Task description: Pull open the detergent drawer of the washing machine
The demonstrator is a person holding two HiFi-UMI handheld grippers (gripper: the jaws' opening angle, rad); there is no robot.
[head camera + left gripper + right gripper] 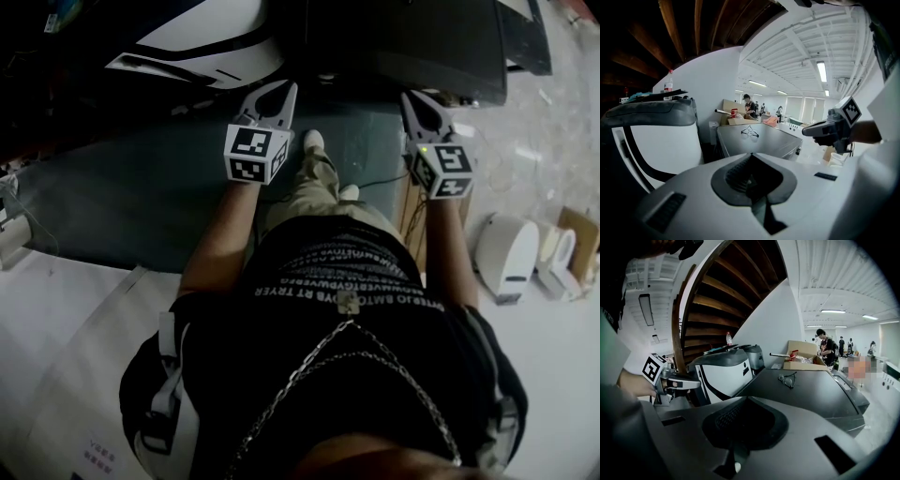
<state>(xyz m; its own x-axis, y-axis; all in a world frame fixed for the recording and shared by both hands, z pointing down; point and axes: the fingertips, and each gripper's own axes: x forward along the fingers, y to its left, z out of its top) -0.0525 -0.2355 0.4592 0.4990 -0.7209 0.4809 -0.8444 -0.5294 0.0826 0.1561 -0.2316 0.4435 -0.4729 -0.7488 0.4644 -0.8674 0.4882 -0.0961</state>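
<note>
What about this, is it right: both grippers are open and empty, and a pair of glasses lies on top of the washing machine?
Wrong on the jaws: the left gripper and right gripper are shut, not open, as the two gripper views show. Both are empty, and the glasses lie on top of the washing machine.

I count two tools, left tool [284, 91] and right tool [410, 100], one washer [820, 392], one pair of glasses [787, 379], one cardboard box [804, 363] and one bottle [728, 338].
</note>
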